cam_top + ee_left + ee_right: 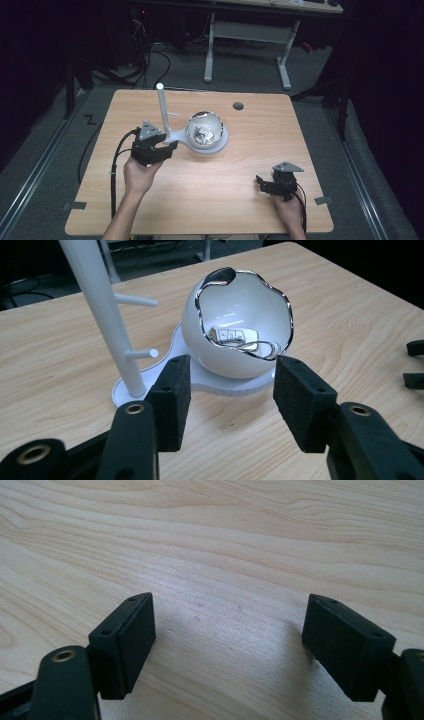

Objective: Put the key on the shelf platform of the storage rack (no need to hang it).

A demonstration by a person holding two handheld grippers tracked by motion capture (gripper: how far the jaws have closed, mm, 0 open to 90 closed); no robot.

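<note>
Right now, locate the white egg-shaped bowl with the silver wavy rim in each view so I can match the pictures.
High view: the white egg-shaped bowl sits centre-left on the table, just right of the left gripper.
Left gripper view: upper centre, straight ahead between that gripper's open fingers.
Right gripper view: the bowl lies outside this picture; bare wood grain between open fingers.
Shared landmark: the white post with pegs beside the bowl on the same white base.

Each black hand-held gripper (161, 148) carries a grey three-cornered plate (brass-ringed screw holes) and trailing cable.
</note>
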